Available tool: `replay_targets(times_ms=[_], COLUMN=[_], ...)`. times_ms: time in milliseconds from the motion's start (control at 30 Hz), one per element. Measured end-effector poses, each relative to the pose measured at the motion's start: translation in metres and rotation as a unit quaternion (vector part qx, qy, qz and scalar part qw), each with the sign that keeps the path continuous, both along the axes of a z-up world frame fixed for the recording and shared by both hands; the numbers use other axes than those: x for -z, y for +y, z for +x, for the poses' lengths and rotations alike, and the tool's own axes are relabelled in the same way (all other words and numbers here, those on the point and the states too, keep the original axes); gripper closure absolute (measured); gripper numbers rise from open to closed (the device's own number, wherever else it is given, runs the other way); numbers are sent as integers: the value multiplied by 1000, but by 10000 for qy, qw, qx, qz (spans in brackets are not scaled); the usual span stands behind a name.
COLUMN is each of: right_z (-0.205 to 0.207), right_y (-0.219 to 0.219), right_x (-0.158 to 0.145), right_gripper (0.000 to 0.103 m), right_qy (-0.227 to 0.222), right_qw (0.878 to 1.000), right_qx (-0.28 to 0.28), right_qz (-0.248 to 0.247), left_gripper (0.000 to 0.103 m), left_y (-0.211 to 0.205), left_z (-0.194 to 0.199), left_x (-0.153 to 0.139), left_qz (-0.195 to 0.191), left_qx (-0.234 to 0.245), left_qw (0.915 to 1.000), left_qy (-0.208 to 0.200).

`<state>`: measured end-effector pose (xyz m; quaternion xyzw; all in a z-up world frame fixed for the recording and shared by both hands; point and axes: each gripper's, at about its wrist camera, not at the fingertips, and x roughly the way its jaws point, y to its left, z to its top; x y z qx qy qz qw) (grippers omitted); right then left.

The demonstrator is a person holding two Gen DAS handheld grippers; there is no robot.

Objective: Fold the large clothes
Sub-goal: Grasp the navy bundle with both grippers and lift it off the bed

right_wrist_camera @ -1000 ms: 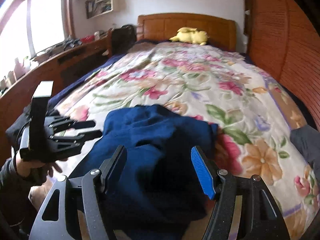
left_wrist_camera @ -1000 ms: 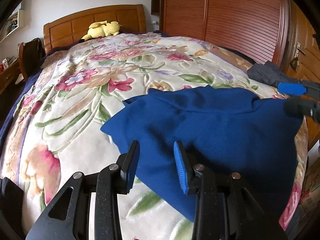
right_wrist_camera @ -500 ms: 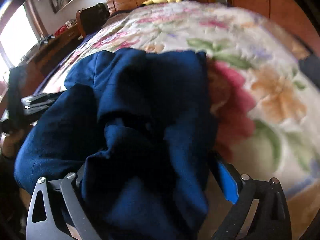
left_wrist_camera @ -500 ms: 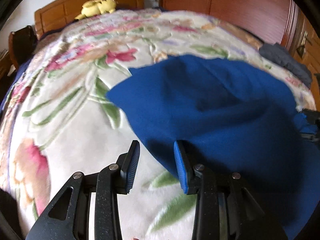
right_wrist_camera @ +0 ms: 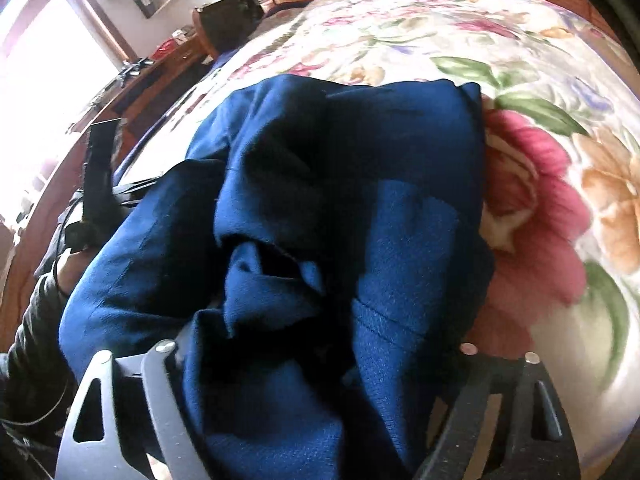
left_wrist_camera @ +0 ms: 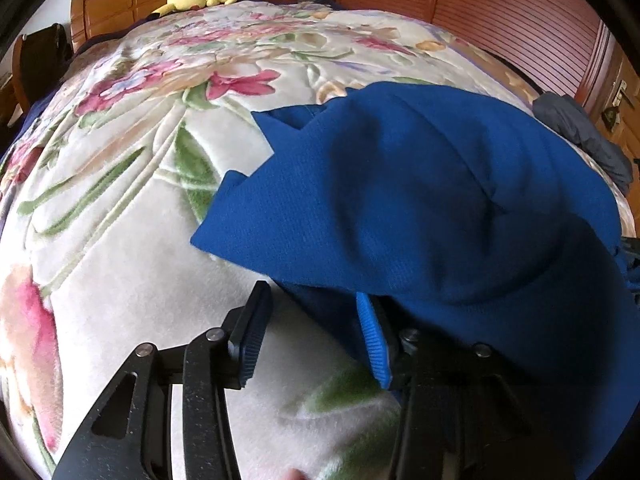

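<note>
Blue garment [left_wrist_camera: 420, 200] lies bunched on the flowery bed [left_wrist_camera: 120, 220]. Left tongs [left_wrist_camera: 312, 336] have just spread wider, pinching nothing. Right tongs [right_wrist_camera: 320, 380] have just been closing around cloth, grip unclear. Next, grab its edge and fold.

A royal-blue garment [left_wrist_camera: 440, 184] lies on a cream blanket [left_wrist_camera: 132, 208] patterned with pink flowers.

Matt blue knit garment [left_wrist_camera: 420, 184]; plush floral blanket [left_wrist_camera: 132, 208].
</note>
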<state>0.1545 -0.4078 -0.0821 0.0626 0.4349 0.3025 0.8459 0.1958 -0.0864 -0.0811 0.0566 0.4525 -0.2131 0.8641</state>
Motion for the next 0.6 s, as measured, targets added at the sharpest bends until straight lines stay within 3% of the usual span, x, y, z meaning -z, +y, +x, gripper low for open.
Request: replay_targets(times_ms=[267, 433, 500, 600], right_z=[-15, -24, -31, -40], right_y=[-5, -3, -1, -2], right_x=[-7, -10, -15, -22], right_gripper=[53, 64, 68, 72], right_qy=[-366, -733, -967, -1208], right_qw=[9993, 9972, 9952, 9926], right_qx=[-89, -135, -118, -24], right_qz=[21, -80, -109, -109], left_gripper=[54, 95, 99, 100], left_y=[4, -6, -10, 0], left_z=[13, 11, 7, 6], left_x=[2, -2, -6, -19], left_qz=[-533, -735, -707, -1177], left_qx=[-176, 115, 201, 132], left_qw=[9979, 9963, 9969, 9926], left_qy=[336, 430, 285, 260])
